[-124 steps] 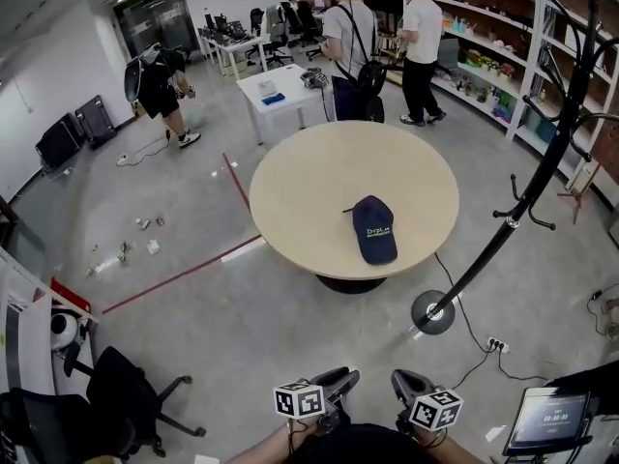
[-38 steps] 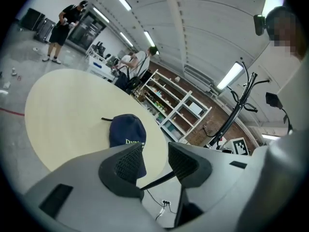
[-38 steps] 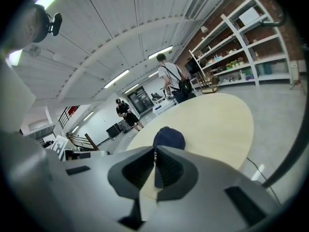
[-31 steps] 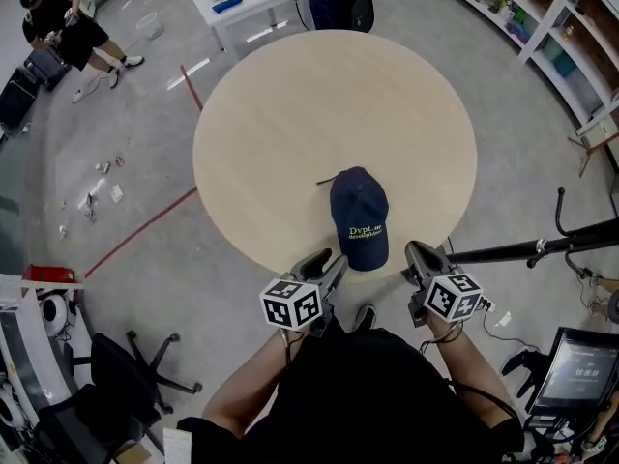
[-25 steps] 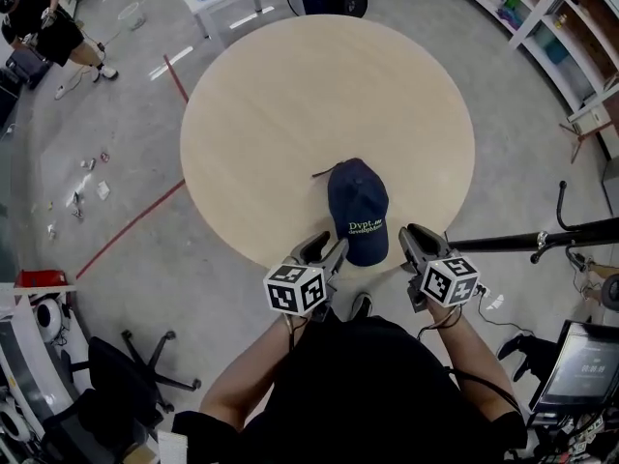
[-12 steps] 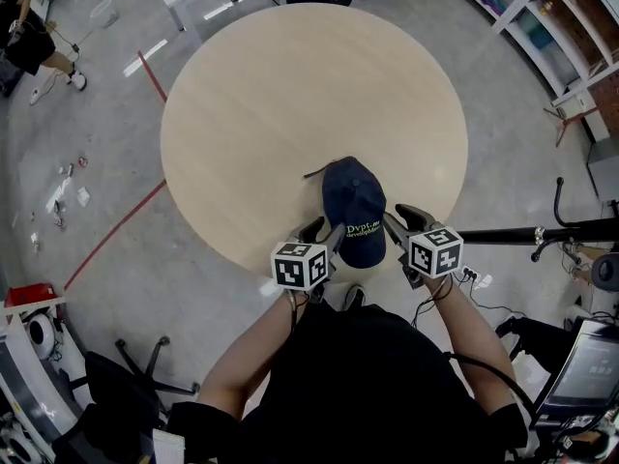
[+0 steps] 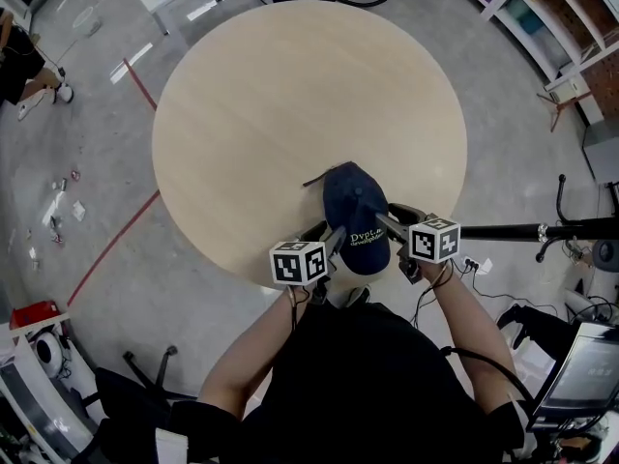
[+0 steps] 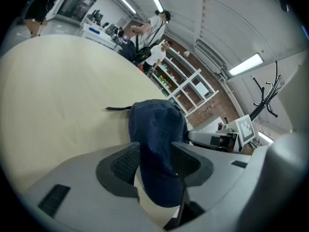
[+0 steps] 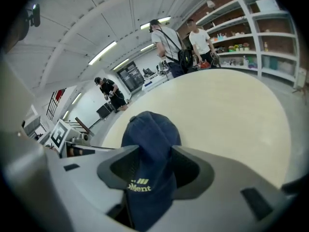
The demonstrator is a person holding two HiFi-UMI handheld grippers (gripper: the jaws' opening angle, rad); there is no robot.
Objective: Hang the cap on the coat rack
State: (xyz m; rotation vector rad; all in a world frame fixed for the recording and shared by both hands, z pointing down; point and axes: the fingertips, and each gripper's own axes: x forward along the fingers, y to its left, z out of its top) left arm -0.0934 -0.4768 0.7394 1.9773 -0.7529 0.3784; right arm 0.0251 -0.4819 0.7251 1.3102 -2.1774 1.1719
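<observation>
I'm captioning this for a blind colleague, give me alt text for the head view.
A navy fabric baseball cap lies at the near edge of a round pale wooden table, its brim's sides between the jaws of the left tongs and the right tongs, which have just been opening and do not grip it. A black coat rack shows at right.

The round table (image 7: pixel 290 95) fills the upper middle of the head view. Its top is pale wood, plain and flat. One thing lies on it: the dark blue cap (image 7: pixel 353 201), in the lower right part of the top, close to the near edge. The cap lies crown up, its brim toward the bottom of the frame, and a thin strap (image 7: pixel 313 180) sticks out to the left. The table stands on a grey floor (image 7: pixel 213 327) with a red line (image 7: pixel 111 249) at the left.
</observation>
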